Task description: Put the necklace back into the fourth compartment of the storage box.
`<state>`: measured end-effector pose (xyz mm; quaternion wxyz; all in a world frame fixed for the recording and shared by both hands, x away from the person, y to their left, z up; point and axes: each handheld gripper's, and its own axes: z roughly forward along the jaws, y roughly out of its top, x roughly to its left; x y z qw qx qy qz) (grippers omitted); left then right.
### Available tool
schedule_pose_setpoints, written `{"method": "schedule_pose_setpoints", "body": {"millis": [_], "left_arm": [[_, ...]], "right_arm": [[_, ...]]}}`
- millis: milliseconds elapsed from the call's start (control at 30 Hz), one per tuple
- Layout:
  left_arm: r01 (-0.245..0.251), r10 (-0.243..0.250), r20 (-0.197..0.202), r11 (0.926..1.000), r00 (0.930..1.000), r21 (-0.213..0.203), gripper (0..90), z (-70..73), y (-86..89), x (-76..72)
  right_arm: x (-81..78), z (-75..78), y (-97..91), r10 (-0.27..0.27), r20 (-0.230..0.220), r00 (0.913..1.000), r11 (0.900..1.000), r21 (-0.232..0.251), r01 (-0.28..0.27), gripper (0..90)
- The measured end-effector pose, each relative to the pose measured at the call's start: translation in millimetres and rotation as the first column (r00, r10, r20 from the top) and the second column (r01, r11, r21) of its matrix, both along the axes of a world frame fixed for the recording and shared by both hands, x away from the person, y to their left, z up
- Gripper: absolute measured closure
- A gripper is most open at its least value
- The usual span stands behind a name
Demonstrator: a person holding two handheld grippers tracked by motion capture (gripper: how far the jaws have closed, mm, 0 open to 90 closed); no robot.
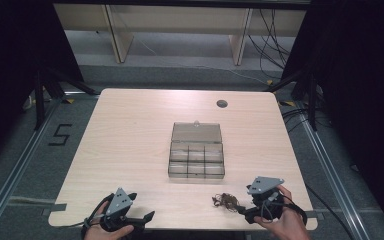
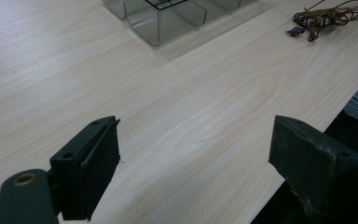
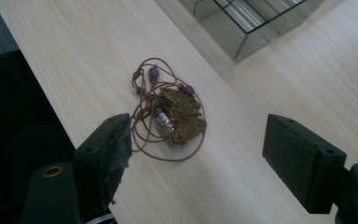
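At the near edge of the worktop (image 1: 130,130), toward its left corner, a hand holds the left tool (image 1: 139,219) with its jaws spread wide and nothing between them. Toward the near right corner the other hand holds the right tool (image 1: 244,214), its jaws also wide apart and empty, pointing at a tangled necklace (image 3: 170,112) of thin brown cord, beads and a brass pendant that lies on the wood just beside its tip, close to the near edge. Farther in, around the middle of the worktop, stands a clear plastic box (image 1: 196,159) with dividers, its lid (image 1: 197,132) open toward the far edge.
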<state>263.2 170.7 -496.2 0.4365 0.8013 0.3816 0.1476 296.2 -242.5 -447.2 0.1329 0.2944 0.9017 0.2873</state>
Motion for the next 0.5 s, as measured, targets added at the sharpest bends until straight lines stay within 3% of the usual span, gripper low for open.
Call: {"method": "schedule_pose_setpoints", "body": {"millis": [233,267,300,367,400,500], "left_arm": [[-0.002,0.002,0.000,1.0000,1.0000,-0.003,15.6,0.4,0.2,-0.5],[0.019,-0.019,0.000,0.9993,0.9998,0.031,15.6,1.4,2.9,0.5],[0.004,-0.004,0.002,1.0000,1.0000,0.007,15.6,0.7,1.4,0.4],[-0.007,0.007,-0.010,1.0000,0.9999,-0.003,15.6,0.0,0.7,-0.4],[0.002,-0.002,-0.010,0.9999,1.0000,0.014,15.6,0.3,1.6,-0.2],[-0.005,0.005,-0.009,1.0000,0.9999,-0.002,15.6,-0.2,-0.3,-0.4]], "right_arm": [[2.9,-3.0,14.3,0.015,0.008,0.9999,0.9992,-0.036,-0.015,24.7],[2.8,-2.8,16.0,0.023,-0.002,0.9997,0.9988,-0.043,-0.023,25.1],[3.0,-4.4,18.1,0.026,0.005,0.9997,0.9988,-0.042,-0.025,25.5],[4.3,-5.2,21.8,0.041,-0.006,0.9991,0.9969,-0.067,-0.042,26.2],[4.6,-6.9,23.4,0.042,-0.001,0.9991,0.9966,-0.070,-0.042,26.7],[5.6,-7.6,25.3,0.055,-0.025,0.9982,0.9956,-0.075,-0.057,27.6]]}}
